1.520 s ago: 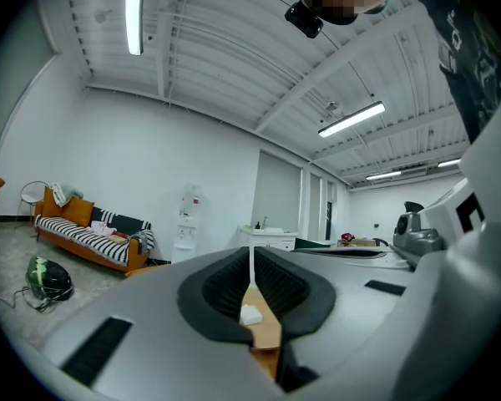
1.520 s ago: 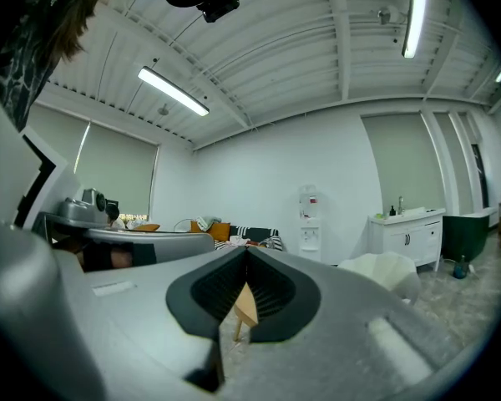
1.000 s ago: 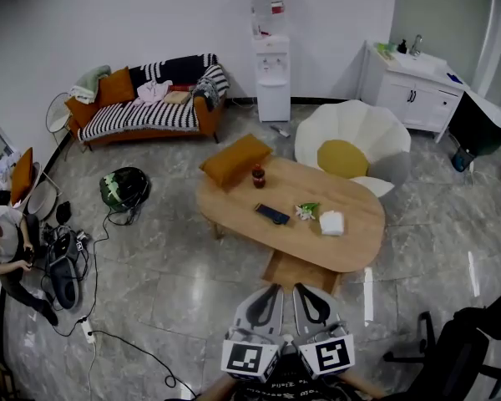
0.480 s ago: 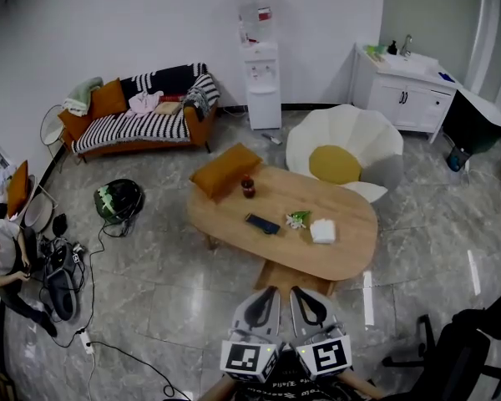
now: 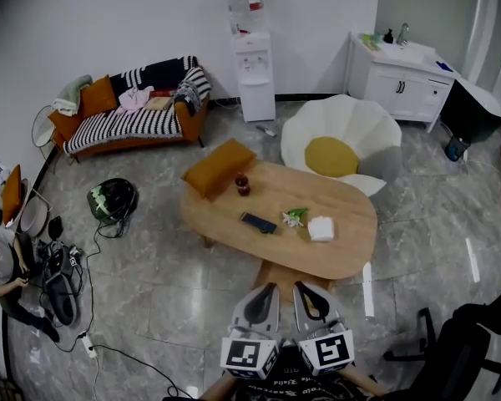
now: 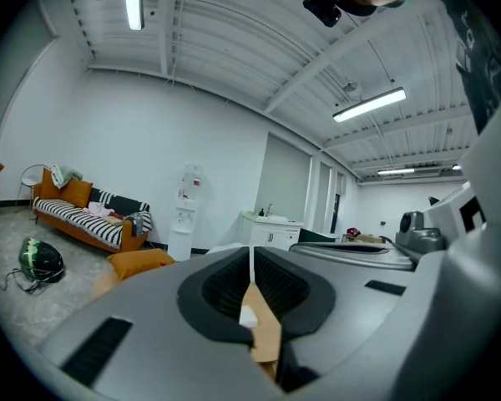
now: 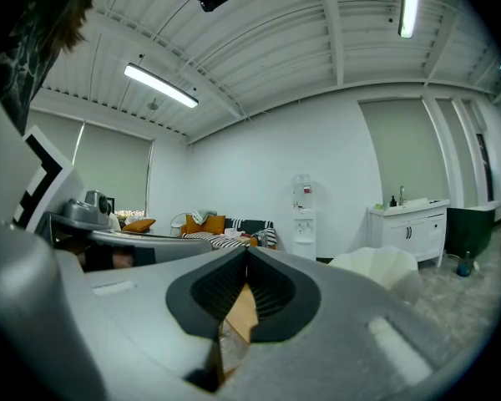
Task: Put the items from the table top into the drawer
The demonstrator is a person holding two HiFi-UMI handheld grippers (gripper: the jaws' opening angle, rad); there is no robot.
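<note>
- We held the left gripper [image 5: 271, 287] and the right gripper [image 5: 300, 286] side by side, both jaws pressed together and empty.
- A phone [image 5: 258, 222] lay on the worktop [image 5: 351, 253] ahead.

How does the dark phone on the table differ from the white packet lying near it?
The phone is dark, slim and long; the white packet is pale, squarish and looks puffier. The phone lies askew near the table's middle, while the packet sits closer to its right end, with a small green sprig between them. Both lie flat on the wooden table, and nothing is touching either one.
</note>
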